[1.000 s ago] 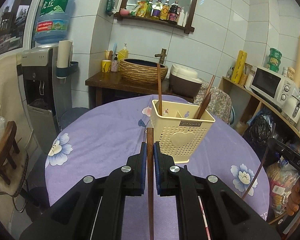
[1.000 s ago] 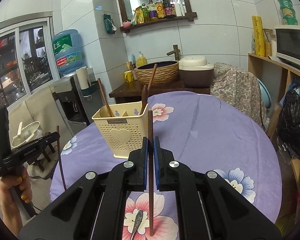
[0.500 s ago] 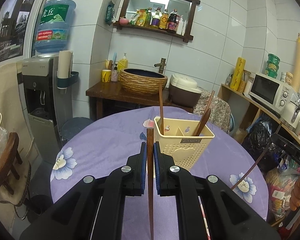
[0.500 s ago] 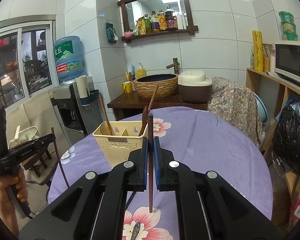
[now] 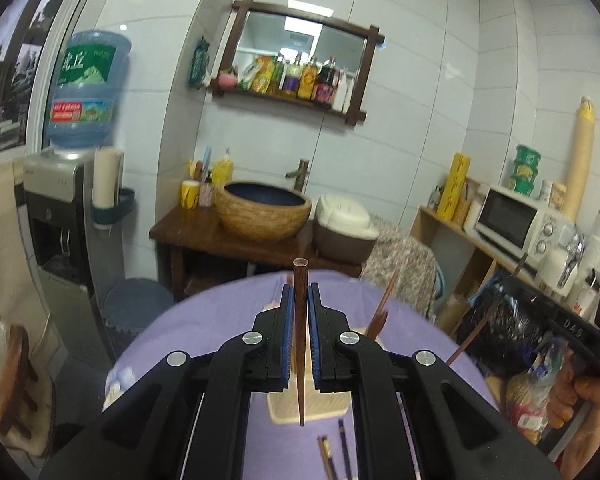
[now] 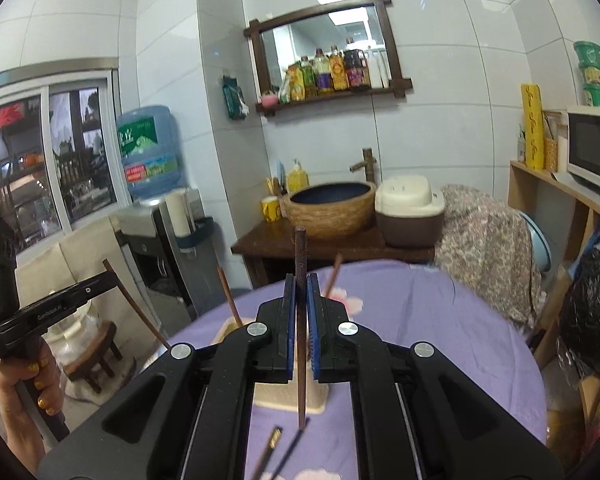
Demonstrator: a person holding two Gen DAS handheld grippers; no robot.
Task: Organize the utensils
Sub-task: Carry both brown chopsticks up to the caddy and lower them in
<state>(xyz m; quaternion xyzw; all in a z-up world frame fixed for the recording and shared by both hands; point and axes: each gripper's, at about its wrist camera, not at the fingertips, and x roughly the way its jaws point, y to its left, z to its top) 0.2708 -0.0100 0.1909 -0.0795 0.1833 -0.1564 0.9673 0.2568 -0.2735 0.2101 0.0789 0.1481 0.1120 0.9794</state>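
Tiled kitchen, purple-clothed surface point(image 5: 204, 320). Both jaws clamped on one wooden chopstick each point(image 5: 300, 340) point(image 6: 301, 340), above cream holder point(image 6: 288, 398). Holder part-filled; loose utensils point(image 6: 280, 452) remaining at 6 o'clock.

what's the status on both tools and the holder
Left tool shut on a brown chopstick, right tool on another. Cream holder ahead below. Loose chopsticks on cloth.

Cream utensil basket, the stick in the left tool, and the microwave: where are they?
Cream utensil basket point(image 6: 318, 398): right wrist view, bottom edge of its front wall.
Brown chopstick point(image 5: 300, 280): left wrist view, upper shaft above the left tool's pads.
Microwave point(image 5: 508, 218): left wrist view, its dark door.
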